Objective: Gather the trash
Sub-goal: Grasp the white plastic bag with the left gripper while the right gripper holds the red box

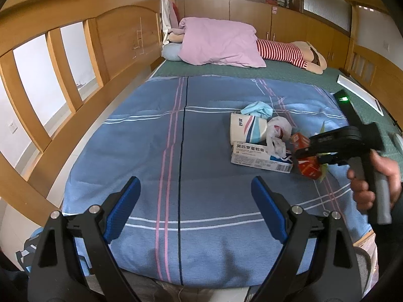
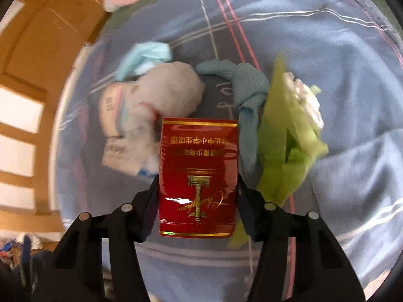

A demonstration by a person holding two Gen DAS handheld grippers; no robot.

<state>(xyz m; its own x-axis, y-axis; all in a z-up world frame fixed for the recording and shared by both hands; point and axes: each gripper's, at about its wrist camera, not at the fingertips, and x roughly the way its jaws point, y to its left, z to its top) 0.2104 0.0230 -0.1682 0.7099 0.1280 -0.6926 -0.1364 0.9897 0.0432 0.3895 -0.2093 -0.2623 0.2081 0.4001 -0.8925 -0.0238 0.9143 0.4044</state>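
Note:
A heap of trash lies on the blue striped blanket (image 1: 151,151): a white medicine box (image 1: 252,154), a paper cup (image 1: 245,128), a white plastic bag (image 1: 277,132), a blue face mask (image 1: 258,108). My right gripper (image 2: 197,191) is shut on a red cigarette pack (image 2: 199,171), held above the heap; it also shows in the left wrist view (image 1: 308,167). A green wrapper with white tissue (image 2: 289,136) and a knotted blue cloth (image 2: 248,95) lie beside it. My left gripper (image 1: 195,198) is open and empty over the blanket, left of the heap.
A wooden bed frame (image 1: 63,58) runs along the left. A pink pillow (image 1: 216,41) and a striped plush doll (image 1: 289,51) lie at the head of the bed. A black device with a green light (image 1: 346,105) and a white board (image 1: 360,93) lie at the right.

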